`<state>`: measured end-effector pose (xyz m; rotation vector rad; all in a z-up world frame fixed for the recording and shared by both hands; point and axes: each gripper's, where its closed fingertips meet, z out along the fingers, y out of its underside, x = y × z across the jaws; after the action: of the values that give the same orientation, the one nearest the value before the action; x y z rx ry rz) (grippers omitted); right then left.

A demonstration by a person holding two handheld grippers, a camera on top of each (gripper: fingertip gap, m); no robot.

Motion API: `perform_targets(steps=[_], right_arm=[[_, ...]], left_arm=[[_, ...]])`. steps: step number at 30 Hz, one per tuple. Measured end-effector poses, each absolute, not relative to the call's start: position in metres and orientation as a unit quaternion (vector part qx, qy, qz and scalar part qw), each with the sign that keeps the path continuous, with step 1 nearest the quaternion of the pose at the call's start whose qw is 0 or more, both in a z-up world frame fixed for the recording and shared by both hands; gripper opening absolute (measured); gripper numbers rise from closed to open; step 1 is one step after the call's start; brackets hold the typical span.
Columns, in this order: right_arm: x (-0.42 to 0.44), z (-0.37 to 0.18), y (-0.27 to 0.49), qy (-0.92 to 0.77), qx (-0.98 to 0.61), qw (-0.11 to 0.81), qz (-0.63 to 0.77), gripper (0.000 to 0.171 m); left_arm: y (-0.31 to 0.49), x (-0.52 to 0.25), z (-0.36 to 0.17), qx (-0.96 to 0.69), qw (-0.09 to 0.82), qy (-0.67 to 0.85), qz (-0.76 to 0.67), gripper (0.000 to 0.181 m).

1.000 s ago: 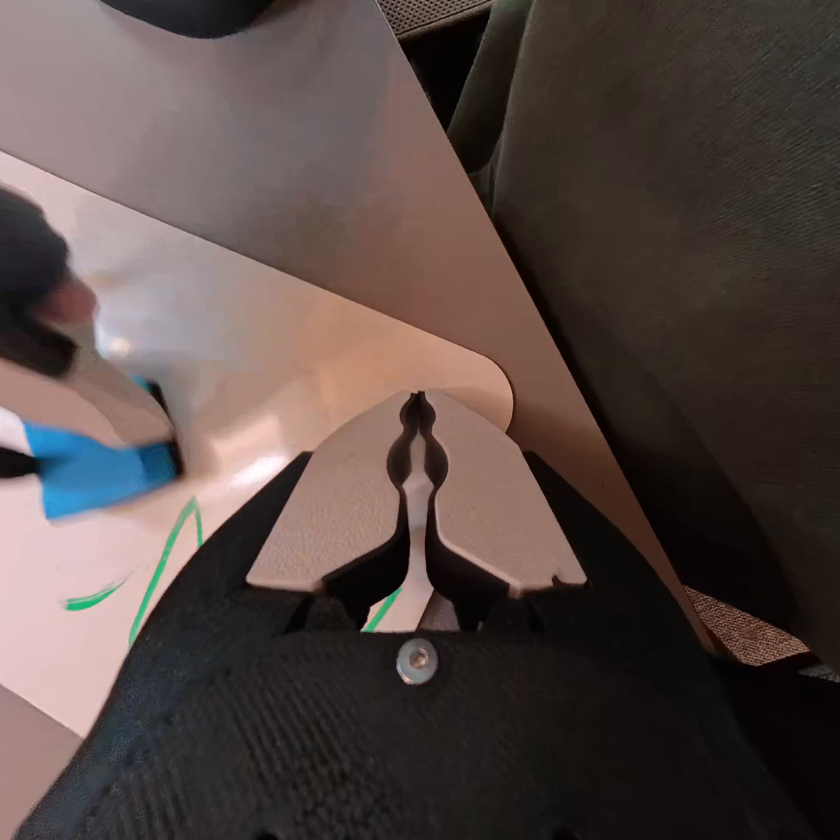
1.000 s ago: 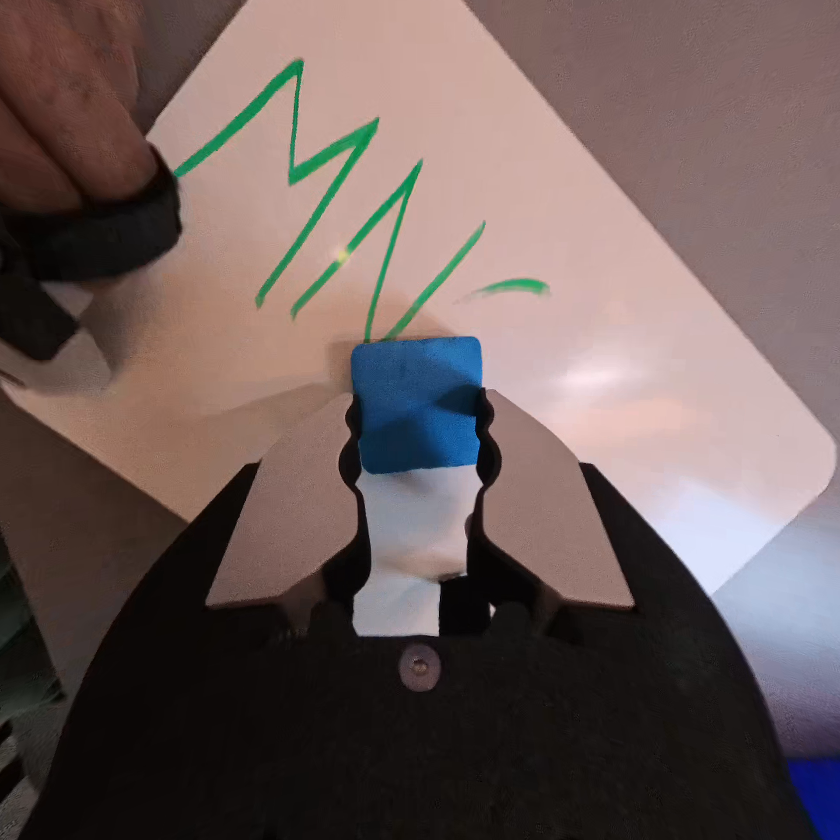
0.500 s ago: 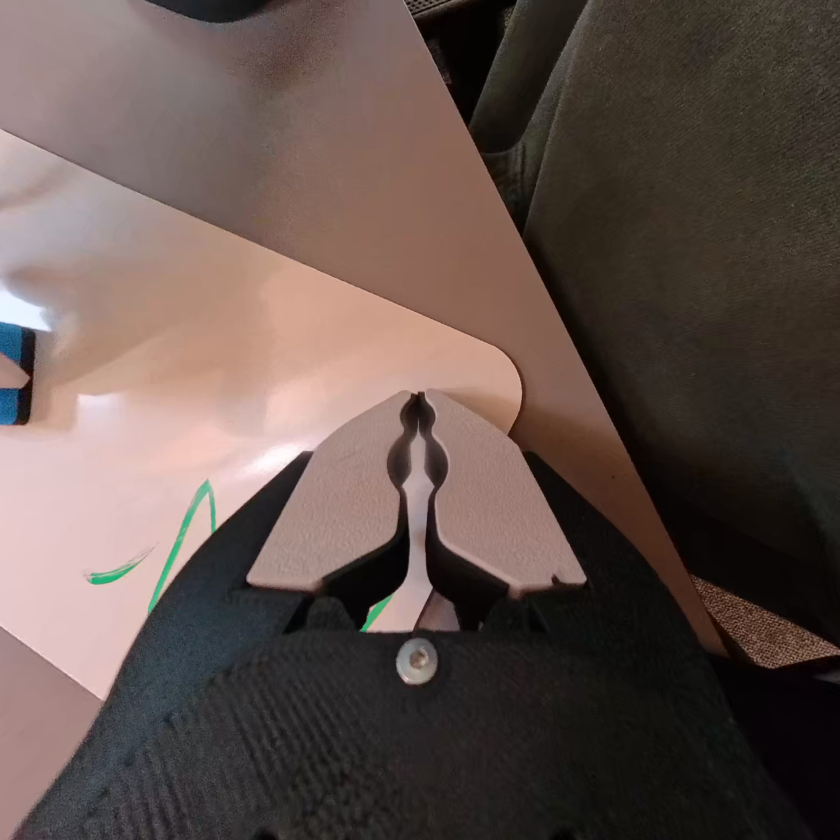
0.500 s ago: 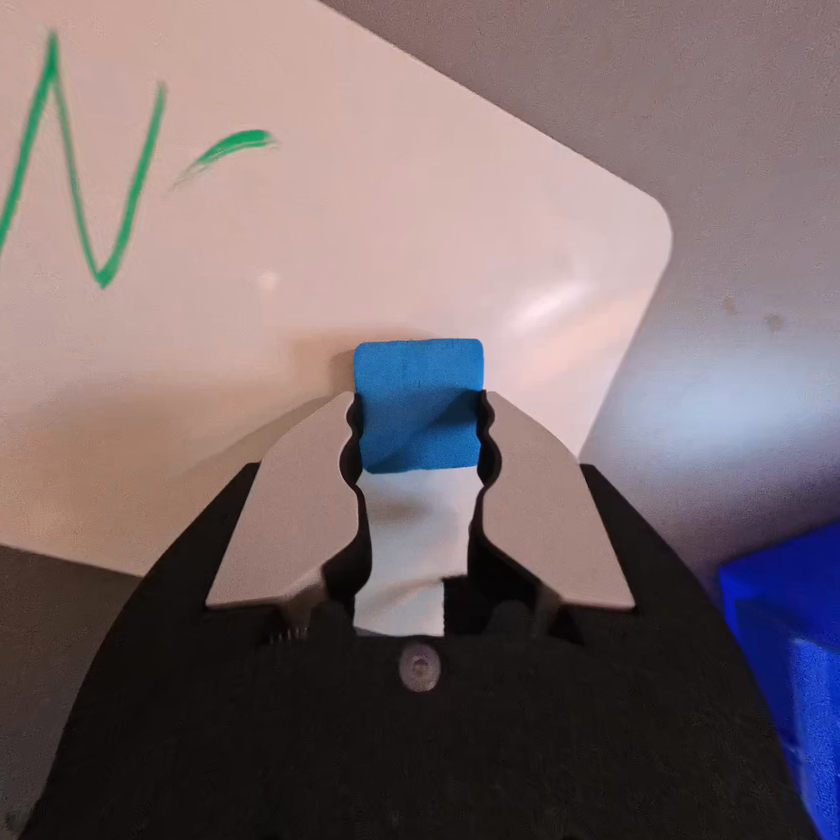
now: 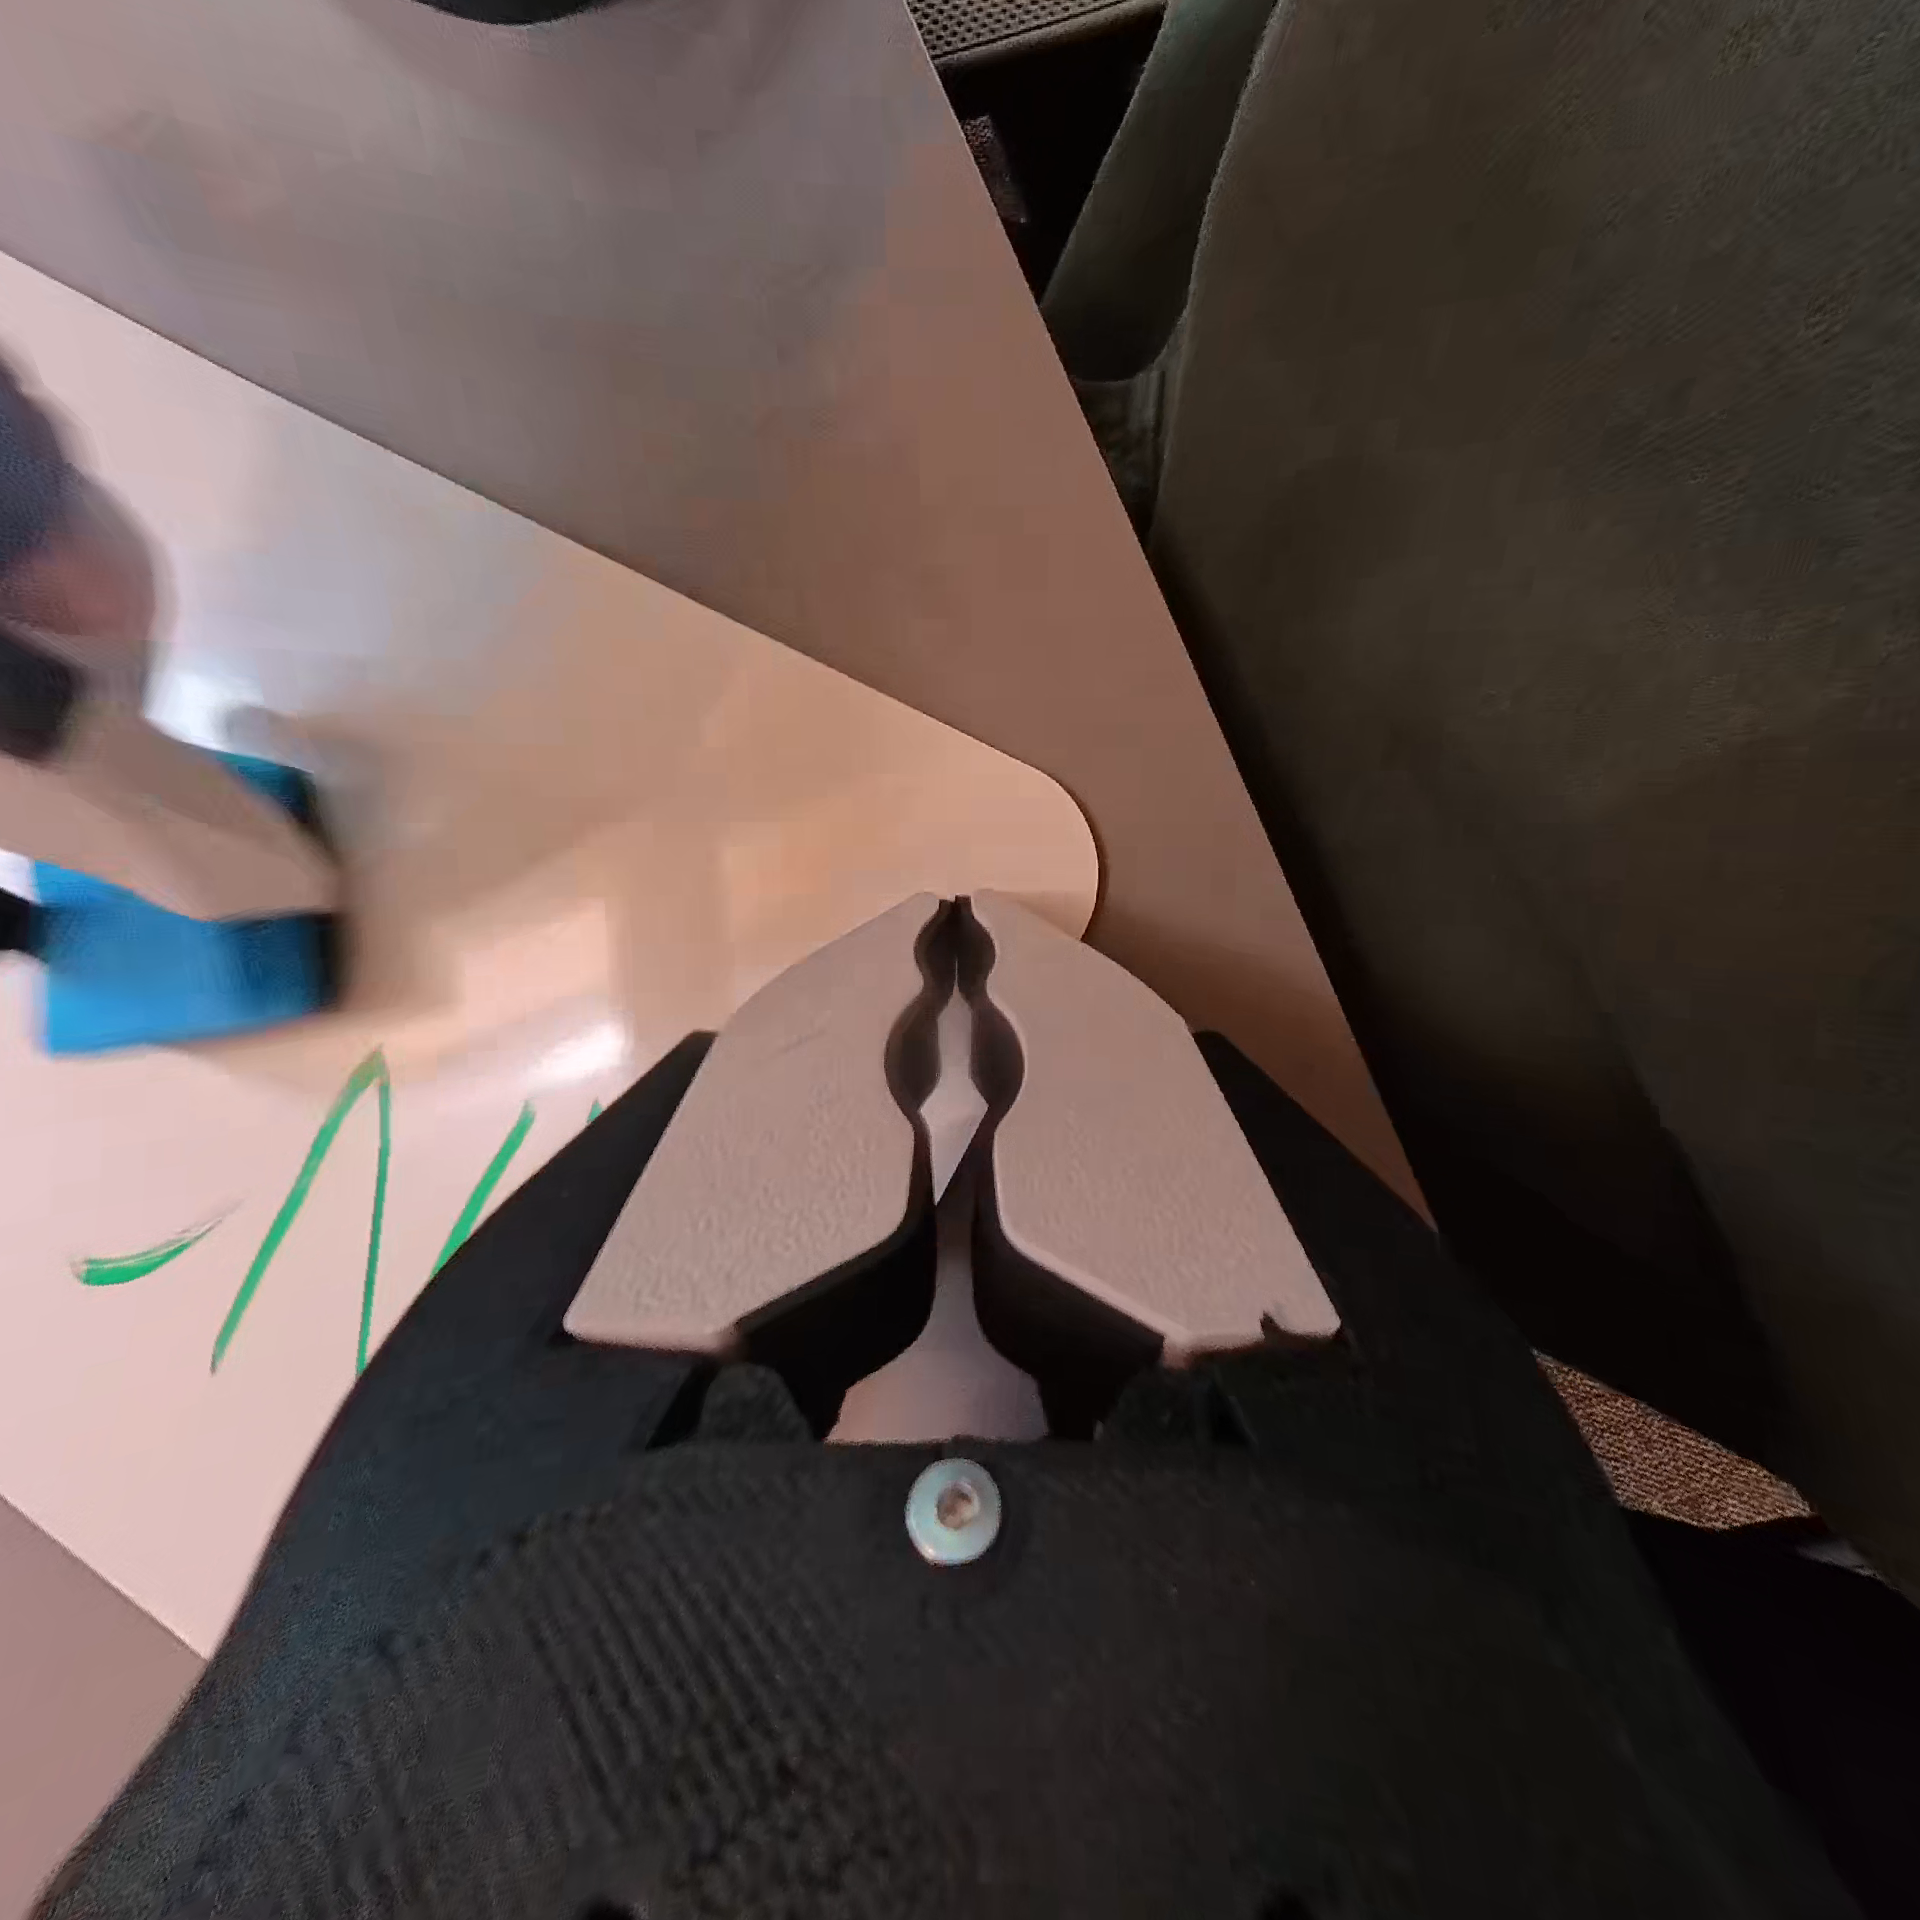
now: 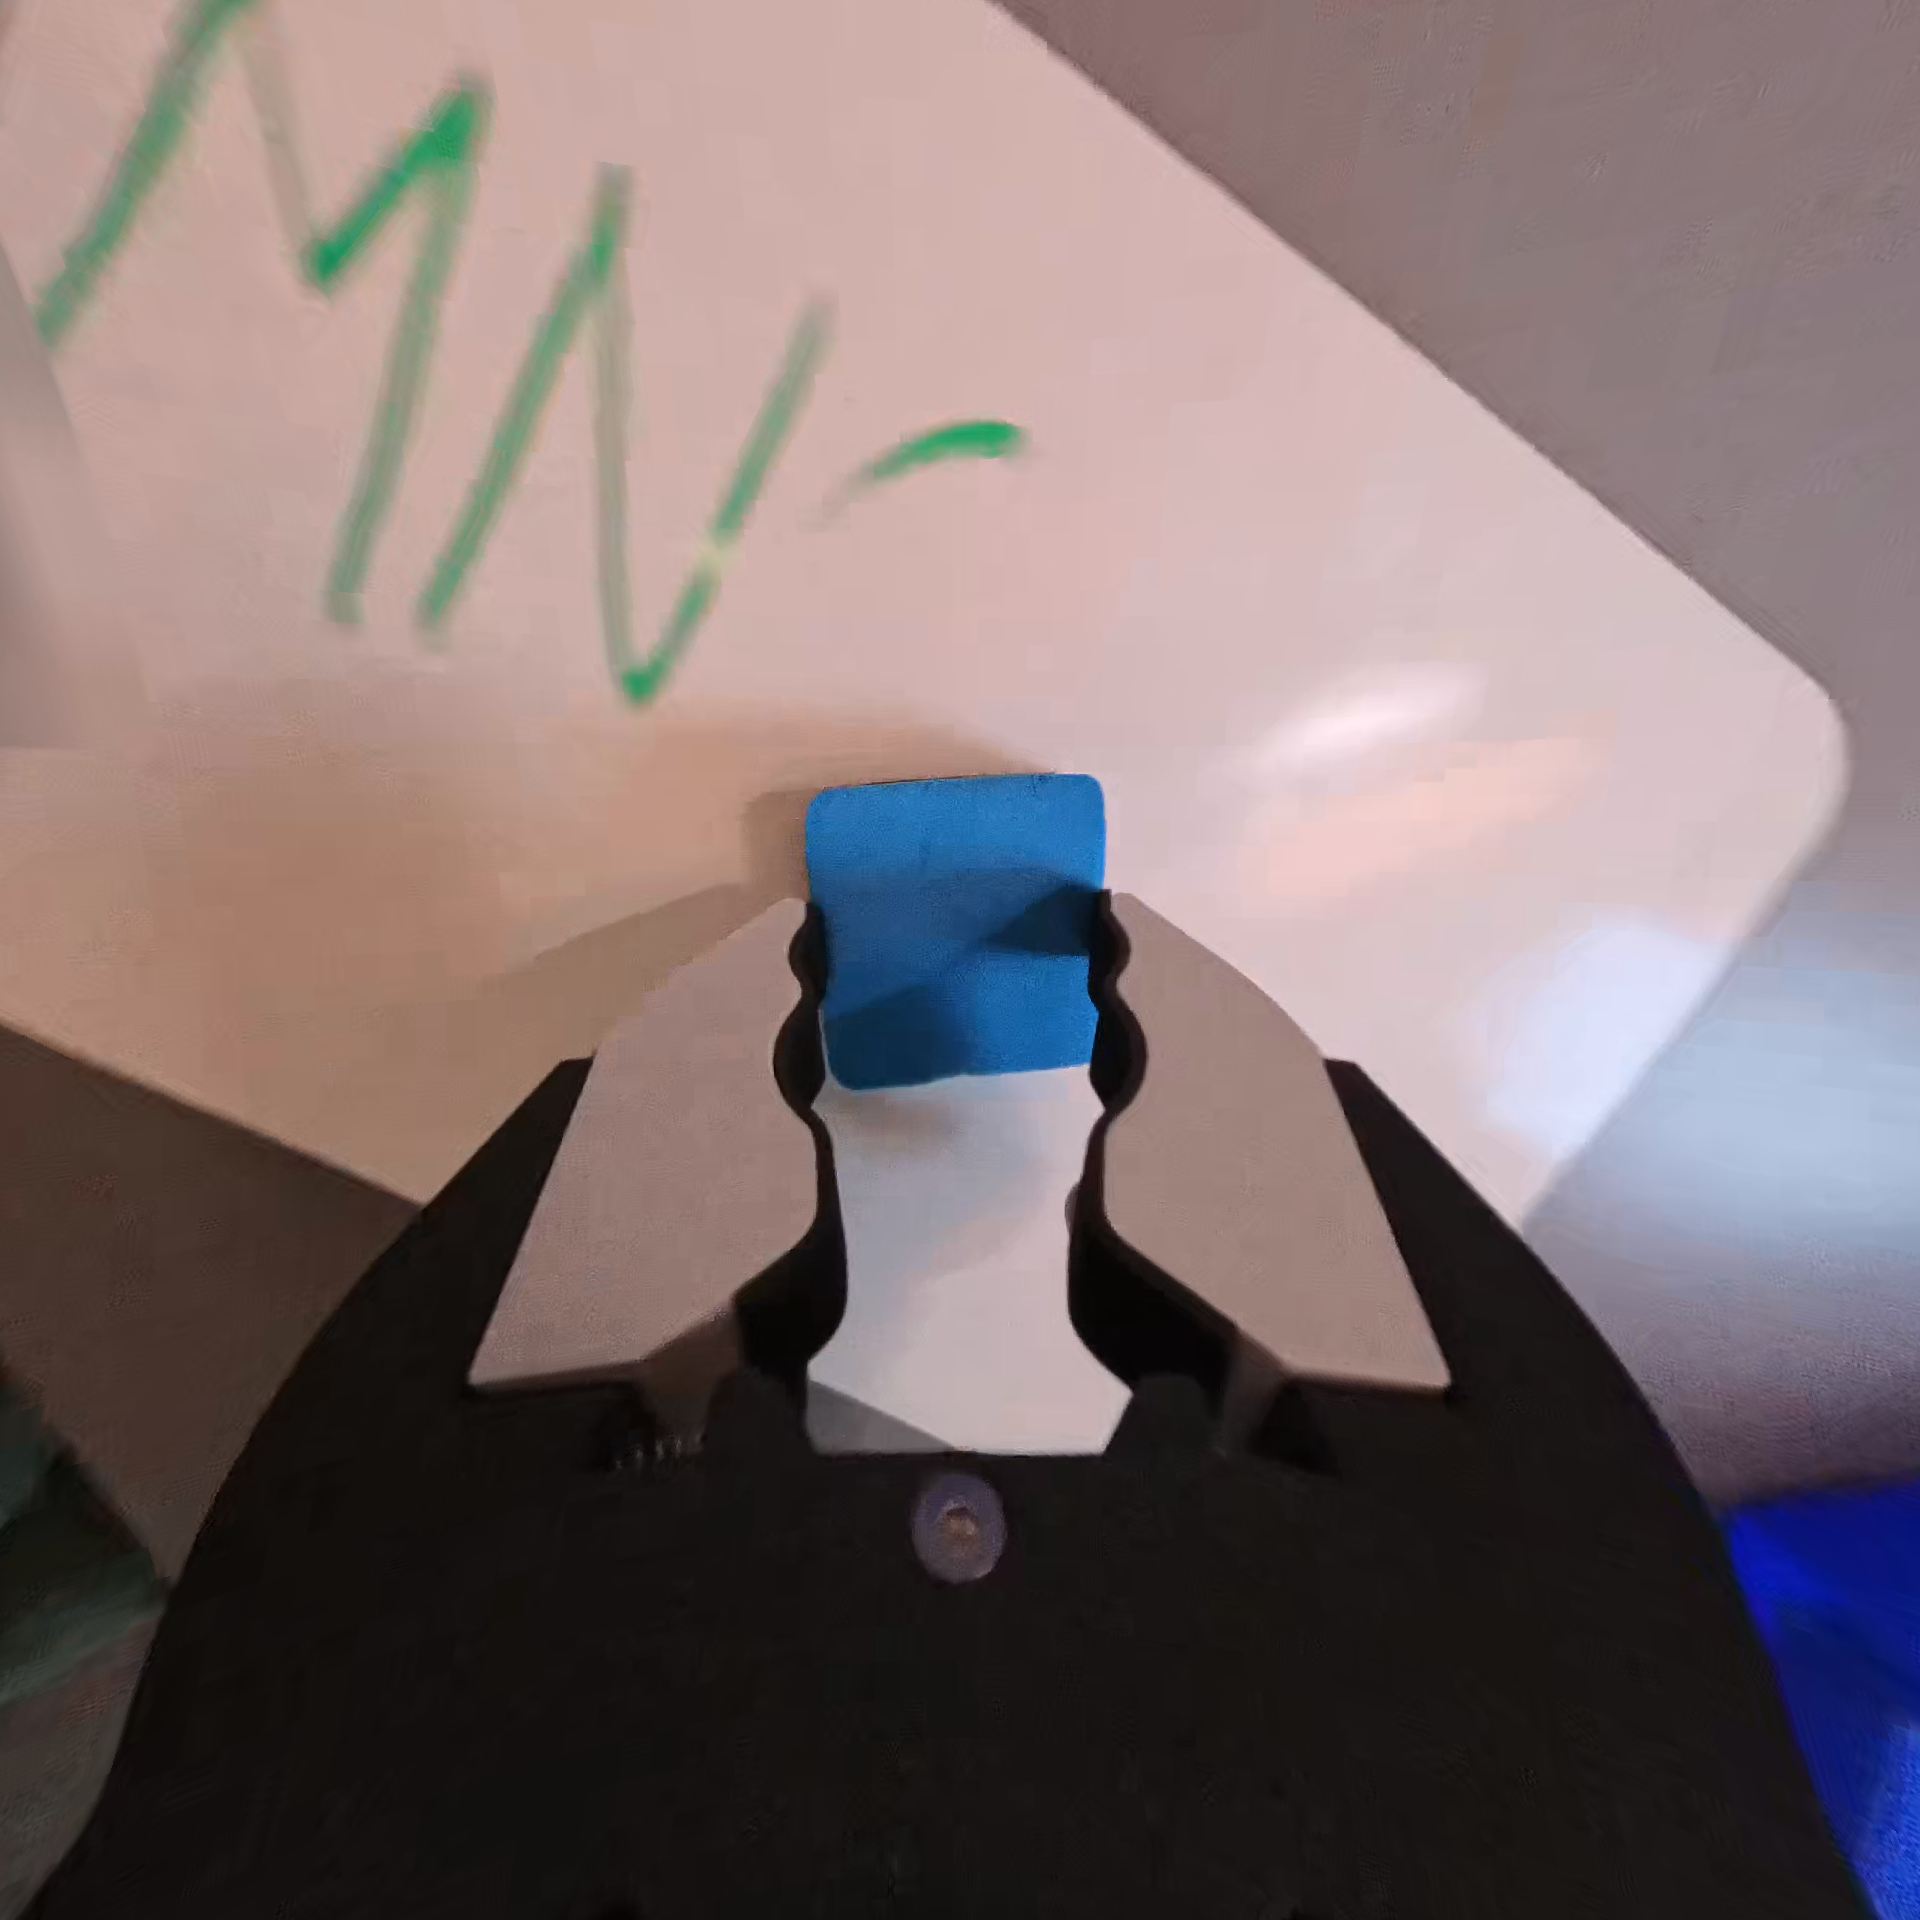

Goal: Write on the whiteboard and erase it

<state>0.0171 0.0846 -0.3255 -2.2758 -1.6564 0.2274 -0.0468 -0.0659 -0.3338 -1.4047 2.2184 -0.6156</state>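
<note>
A flat, glossy white whiteboard sheet with rounded corners (image 6: 1351, 582) lies on a dull grey-brown tabletop (image 5: 644, 343). A green zigzag marker line (image 6: 582, 416) runs across the board's far left part in the right wrist view, ending in a short separate green dash.

The right gripper (image 6: 954, 914) has its jaws partly open, clamped on the two sides of a small square blue foam eraser block (image 6: 954, 935), which sits on bare board just near of the zigzag, not yet on it. The foam looks soft and light; squeezing its side faces, as now, seems the sensible hold, with its flat face left free to rub the slick board.

The left gripper (image 5: 958, 914) has its jaws pressed together, holding nothing, its tips over the board's rounded corner beside the table edge. Dark olive fabric (image 5: 1558, 623) fills the right of that view. A bright blue object (image 6: 1860, 1662) shows at the near right.
</note>
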Motion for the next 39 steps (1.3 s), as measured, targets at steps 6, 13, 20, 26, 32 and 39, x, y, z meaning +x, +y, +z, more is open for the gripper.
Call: perform_targets(steps=[6,13,20,26,32,39], right_arm=[[-0.023,-0.327,0.118,-0.61,-0.767,0.191,0.052,0.049],[0.007,-0.327,0.086,-0.626,-0.761,0.157,0.066,0.049],[-0.014,-0.328,0.167,-0.568,-0.797,0.197,0.052,0.049],[-0.036,-0.327,0.062,-0.678,-0.709,0.161,0.105,0.049],[0.041,-0.328,0.179,-0.53,-0.826,0.184,0.049,0.049],[-0.034,-0.328,0.067,-0.695,-0.694,0.171,0.071,0.049]], left_arm=[[-0.068,-0.046,-0.334,-0.509,0.214,0.799,-0.236,0.001],[-0.067,-0.048,-0.333,-0.512,0.221,0.791,-0.25,0.0],[-0.067,-0.046,-0.333,-0.511,0.227,0.794,-0.238,0.0],[-0.065,-0.048,-0.333,-0.51,0.228,0.793,-0.242,0.0],[-0.065,-0.047,-0.333,-0.51,0.233,0.795,-0.233,0.0],[-0.066,-0.046,-0.332,-0.511,0.224,0.792,-0.247,0.0]])
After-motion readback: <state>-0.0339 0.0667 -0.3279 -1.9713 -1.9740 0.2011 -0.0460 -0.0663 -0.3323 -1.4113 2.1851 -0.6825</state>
